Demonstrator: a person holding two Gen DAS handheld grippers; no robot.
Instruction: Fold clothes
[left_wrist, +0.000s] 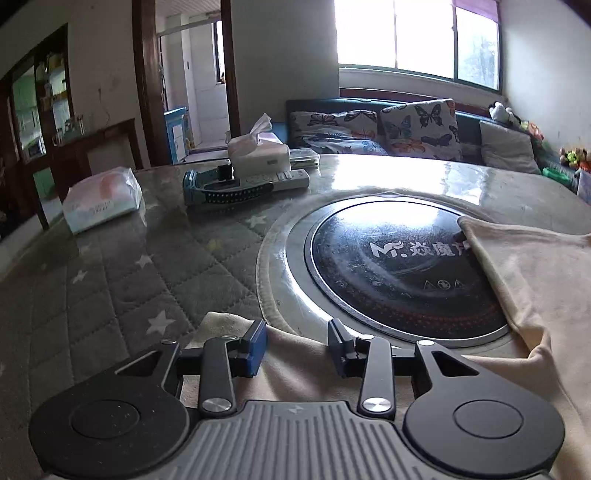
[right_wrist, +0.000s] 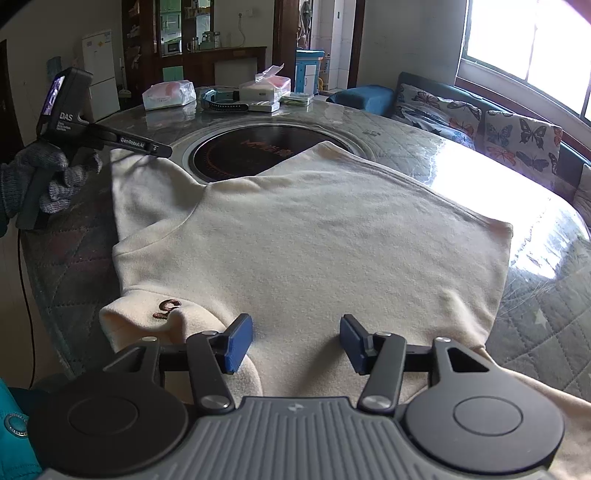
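Blue-padded jaws of the right gripper (right_wrist: 296, 341) stand apart just above the near hem of the cream fleece top (right_wrist: 314, 236), pressing nothing. This top lies spread flat on the round quilted grey tabletop (right_wrist: 546, 325), its far edge overlapping the round black hotplate (left_wrist: 388, 269) set in the middle. At the garment's far left corner, a grey-gloved hand (right_wrist: 48, 177) holds the left gripper (left_wrist: 297, 345); its jaws are parted too, over cream cloth, nothing clamped. White tissue packs (left_wrist: 101, 199) sit well beyond.
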